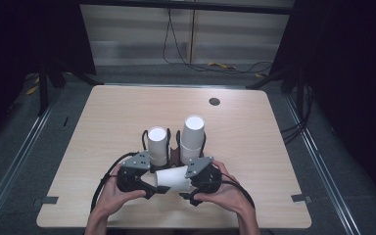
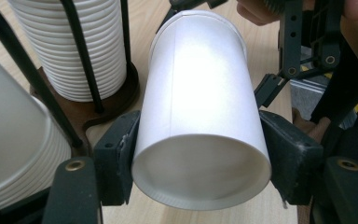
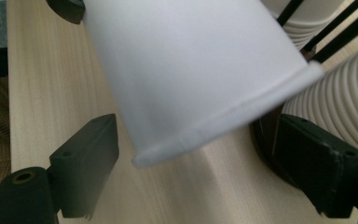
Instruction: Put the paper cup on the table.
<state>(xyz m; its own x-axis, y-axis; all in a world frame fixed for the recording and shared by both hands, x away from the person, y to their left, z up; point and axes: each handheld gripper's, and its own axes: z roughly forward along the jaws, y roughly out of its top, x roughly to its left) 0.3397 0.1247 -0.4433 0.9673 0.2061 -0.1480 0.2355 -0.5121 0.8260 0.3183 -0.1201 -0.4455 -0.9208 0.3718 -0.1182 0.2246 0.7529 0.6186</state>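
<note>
Left tool [image 2: 200, 154] clamps white paper cup [image 2: 200, 116] sideways near its base; right tool [image 3: 205, 163] jaws wide around cup rim, not touching. Cup just before cup-stack holder [image 1: 175, 154], over table [image 1: 254, 147].

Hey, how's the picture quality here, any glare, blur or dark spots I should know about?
High view: surroundings fall into deep shadow, the table evenly lit. Left gripper view: sharp, with a bright glare patch on the paper cup clamped in the left gripper. Right gripper view: the cup's rim and the wood grain beneath it are smeared and soft; the right gripper stands open around it.
</note>
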